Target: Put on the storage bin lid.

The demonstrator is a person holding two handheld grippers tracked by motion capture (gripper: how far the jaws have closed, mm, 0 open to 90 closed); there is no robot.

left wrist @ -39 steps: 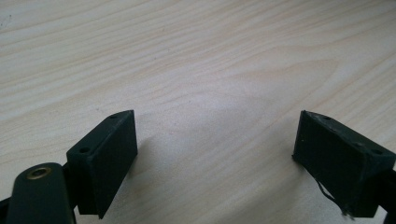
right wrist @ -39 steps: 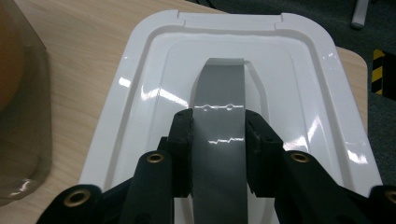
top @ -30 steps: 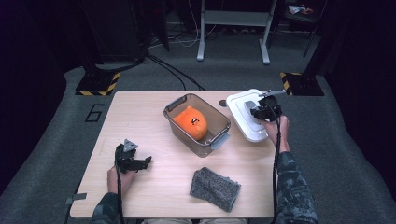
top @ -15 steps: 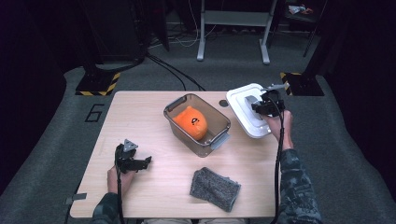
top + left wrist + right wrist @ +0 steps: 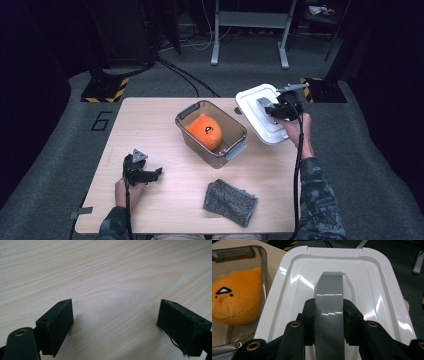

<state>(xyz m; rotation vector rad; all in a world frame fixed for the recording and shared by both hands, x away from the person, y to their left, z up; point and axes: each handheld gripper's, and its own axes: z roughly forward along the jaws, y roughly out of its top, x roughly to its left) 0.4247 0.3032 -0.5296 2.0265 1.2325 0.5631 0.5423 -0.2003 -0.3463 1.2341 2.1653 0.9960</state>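
A white plastic lid (image 5: pixel 260 112) (image 5: pixel 367 285) hangs tilted above the table's right edge. My right gripper (image 5: pixel 278 109) (image 5: pixel 329 315) is shut on the lid's grey handle strap (image 5: pixel 329 292), one jaw on each side. A clear tub (image 5: pixel 212 133) (image 5: pixel 260 270) stands in the middle of the table with an orange plush toy (image 5: pixel 204 131) (image 5: pixel 235 302) inside. My left gripper (image 5: pixel 150 175) (image 5: pixel 115 320) rests open at the near left of the wooden table (image 5: pixel 150 120) (image 5: pixel 105 272), with bare wood between its jaws.
A grey knitted cloth (image 5: pixel 230 202) lies near the table's front edge, right of centre. Dark carpet surrounds the table; a metal stand (image 5: pixel 250 30) and black-and-yellow floor plates (image 5: pixel 105 90) sit beyond the far edge.
My right gripper has lifted the white lid higher off the table at the right. The left gripper has not moved.
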